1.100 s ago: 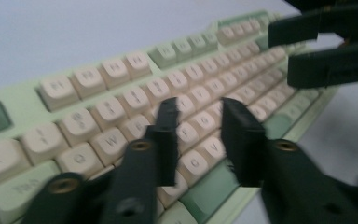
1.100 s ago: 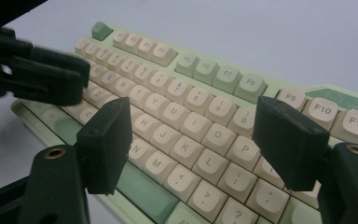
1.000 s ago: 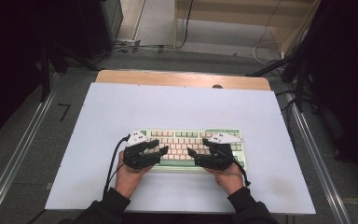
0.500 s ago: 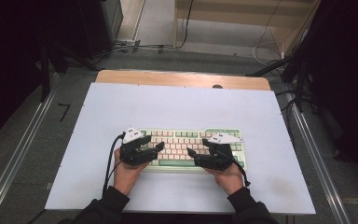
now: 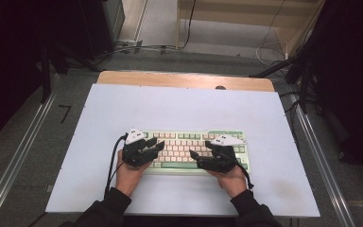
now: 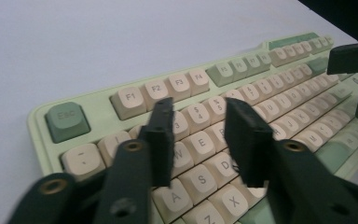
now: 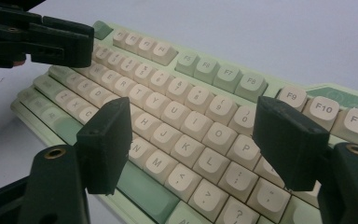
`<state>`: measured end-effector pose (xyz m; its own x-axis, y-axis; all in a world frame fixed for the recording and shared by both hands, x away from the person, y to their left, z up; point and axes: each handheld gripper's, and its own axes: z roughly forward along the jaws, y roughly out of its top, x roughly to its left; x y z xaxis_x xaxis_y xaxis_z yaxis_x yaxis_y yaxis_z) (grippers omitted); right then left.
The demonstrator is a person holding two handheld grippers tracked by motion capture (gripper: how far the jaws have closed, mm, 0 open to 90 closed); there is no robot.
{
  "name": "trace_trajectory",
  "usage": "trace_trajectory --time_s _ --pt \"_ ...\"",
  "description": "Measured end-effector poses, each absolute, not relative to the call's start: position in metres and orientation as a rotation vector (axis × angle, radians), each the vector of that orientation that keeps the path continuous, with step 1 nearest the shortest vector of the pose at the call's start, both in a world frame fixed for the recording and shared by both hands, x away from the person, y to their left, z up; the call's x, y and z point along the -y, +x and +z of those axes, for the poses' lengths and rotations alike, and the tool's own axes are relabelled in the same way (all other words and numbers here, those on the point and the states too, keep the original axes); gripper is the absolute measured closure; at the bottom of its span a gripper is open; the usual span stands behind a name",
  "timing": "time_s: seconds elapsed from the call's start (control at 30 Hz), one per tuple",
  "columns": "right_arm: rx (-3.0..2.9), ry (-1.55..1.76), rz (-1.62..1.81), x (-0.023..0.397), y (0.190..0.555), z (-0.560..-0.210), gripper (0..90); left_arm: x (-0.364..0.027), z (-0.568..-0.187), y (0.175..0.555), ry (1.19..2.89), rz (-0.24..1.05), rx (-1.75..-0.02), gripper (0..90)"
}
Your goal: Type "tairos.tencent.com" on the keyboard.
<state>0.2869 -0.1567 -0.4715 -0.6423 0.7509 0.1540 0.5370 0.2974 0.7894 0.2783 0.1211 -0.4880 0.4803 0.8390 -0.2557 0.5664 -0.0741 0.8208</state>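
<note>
A pale green keyboard (image 5: 184, 137) with cream keys lies on the white table top (image 5: 179, 104), near its front. My left gripper (image 5: 157, 144) hovers over the keyboard's left end. In the left gripper view its jaws (image 6: 198, 135) stand a narrow gap apart above the number and letter rows; they have just been closing, with nothing between them. My right gripper (image 5: 201, 148) hovers over the keyboard's right half. Its jaws (image 7: 193, 140) stand wide apart above the letter keys (image 7: 186, 112), gripping nothing. Each gripper view also shows the other gripper farther off.
A wooden strip (image 5: 184, 80) runs along the table's far edge. Metal rails (image 5: 316, 151) flank both sides. Cables (image 5: 137, 47) lie on the floor beyond the table. A black cable (image 5: 111, 165) trails from my left gripper.
The left gripper's jaws stand closer together than half a second ago. Both hands and the keyboard stay where they were.
</note>
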Motion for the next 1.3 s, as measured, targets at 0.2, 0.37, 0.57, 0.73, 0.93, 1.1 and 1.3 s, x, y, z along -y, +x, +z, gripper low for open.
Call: trace_trajectory --time_s 0.2,0.37,0.57,0.73,0.93,1.1,1.3 --pt "-2.326 1.181 1.262 0.156 0.287 -0.472 26.8 -0.116 -0.491 0.283 1.791 0.313 -1.175 90.0" --pt "-2.327 1.181 1.262 0.156 0.287 -0.472 26.8 -0.115 -0.493 0.286 1.794 0.309 -1.187 90.0" --pt "-2.329 1.183 1.262 0.156 0.287 -0.472 26.8 -0.114 -0.494 0.287 1.803 0.308 -1.192 90.0" --pt "-2.329 1.181 1.262 0.155 0.287 -0.473 26.8 -0.114 -0.495 0.288 1.81 0.308 -1.196 90.0" --pt "-2.331 1.181 1.261 0.155 0.287 -0.473 26.8 -0.113 -0.496 0.288 1.815 0.304 -1.2 90.0" --pt "-2.333 1.183 1.261 0.155 0.287 -0.473 26.8 -0.113 -0.497 0.289 1.816 0.305 -1.203 90.0" --pt "-2.334 1.183 1.259 0.155 0.287 -0.474 26.8 -0.112 -0.498 0.289 1.82 0.294 -1.211 90.0"
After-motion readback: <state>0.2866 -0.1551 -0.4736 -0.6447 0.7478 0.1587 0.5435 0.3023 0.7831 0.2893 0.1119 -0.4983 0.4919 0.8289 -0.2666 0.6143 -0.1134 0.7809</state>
